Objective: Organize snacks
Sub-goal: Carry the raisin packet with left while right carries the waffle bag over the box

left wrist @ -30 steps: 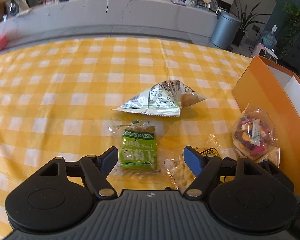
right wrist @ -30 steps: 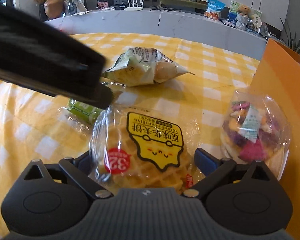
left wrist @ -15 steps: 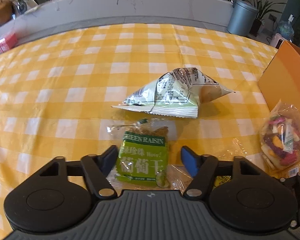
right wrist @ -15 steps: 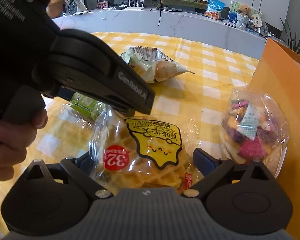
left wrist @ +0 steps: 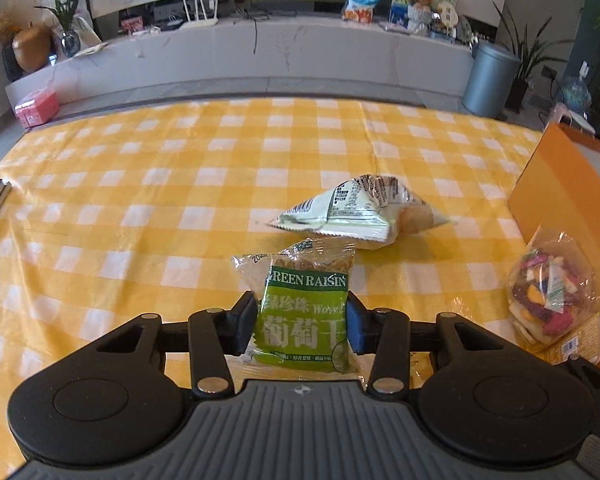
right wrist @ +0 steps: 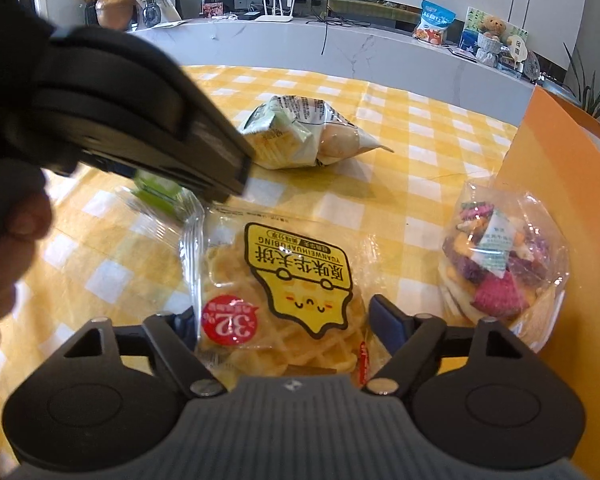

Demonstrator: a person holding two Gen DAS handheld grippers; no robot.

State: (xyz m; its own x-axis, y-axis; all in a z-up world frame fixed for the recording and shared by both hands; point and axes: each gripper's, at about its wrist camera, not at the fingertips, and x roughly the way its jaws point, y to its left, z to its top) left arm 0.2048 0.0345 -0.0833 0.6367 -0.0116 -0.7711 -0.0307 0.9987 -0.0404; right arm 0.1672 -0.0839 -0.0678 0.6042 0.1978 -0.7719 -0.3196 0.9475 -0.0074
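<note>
Left wrist view: the left gripper [left wrist: 302, 320] has its two fingers pressed against the sides of the green raisin packet [left wrist: 305, 312], holding it at the near edge of the yellow checked worktop [left wrist: 140, 184]. Just beyond lies the pale green snack bag [left wrist: 356, 212]. To the right, the clear bag of mixed chips [left wrist: 550, 296] sits against the orange box [left wrist: 560, 188].

Right wrist view: the right gripper [right wrist: 278, 326] is spread wide around the waffle packet [right wrist: 284, 300], fingers on either side; contact cannot be told. The left gripper [right wrist: 220, 160] crosses the upper left. The mixed chips [right wrist: 500, 264] lie near right beside the orange box [right wrist: 560, 184], the pale green bag [right wrist: 304, 132] farther off.
</note>
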